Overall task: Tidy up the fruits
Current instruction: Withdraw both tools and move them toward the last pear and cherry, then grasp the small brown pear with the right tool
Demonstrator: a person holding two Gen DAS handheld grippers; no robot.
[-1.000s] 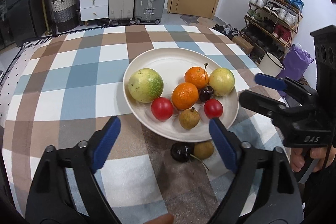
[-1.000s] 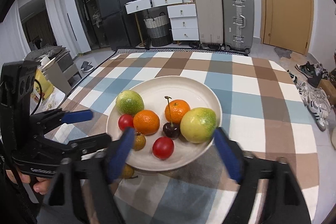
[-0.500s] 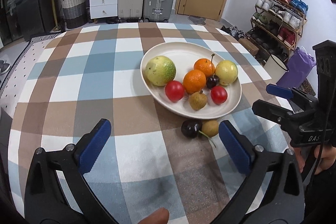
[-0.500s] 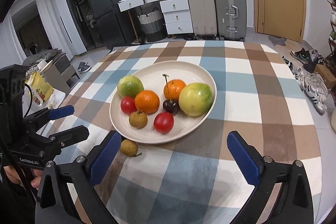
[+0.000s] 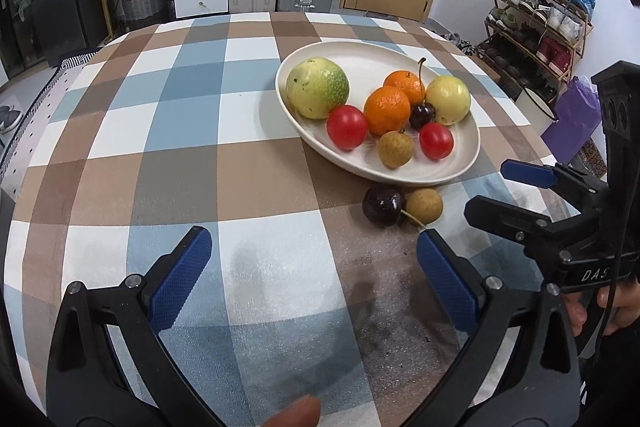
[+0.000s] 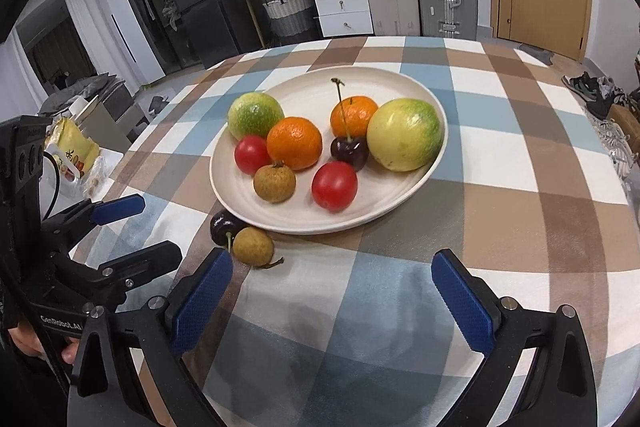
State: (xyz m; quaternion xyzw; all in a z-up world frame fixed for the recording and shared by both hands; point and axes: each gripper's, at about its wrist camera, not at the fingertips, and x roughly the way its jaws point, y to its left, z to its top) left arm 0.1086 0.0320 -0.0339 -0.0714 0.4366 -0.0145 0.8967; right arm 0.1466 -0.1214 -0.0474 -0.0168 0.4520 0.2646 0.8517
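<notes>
Cream plate rests on the checked tablecloth, toward the table's far right part in the left wrist view. It carries two green-yellow round fruits, two oranges, two red tomatoes, a dark cherry with an upright stem, and a brown longan. Off the plate, just beside its near rim, lie a second cherry and a second longan, touching each other; in the right wrist view this cherry is partly hidden behind the longan and the rim. Left gripper hangs over bare cloth, jaws spread wide and holding nothing. Right gripper is likewise spread and empty, near the loose pair. Both gripper bodies are cut off by the frame's lower edge.
</notes>
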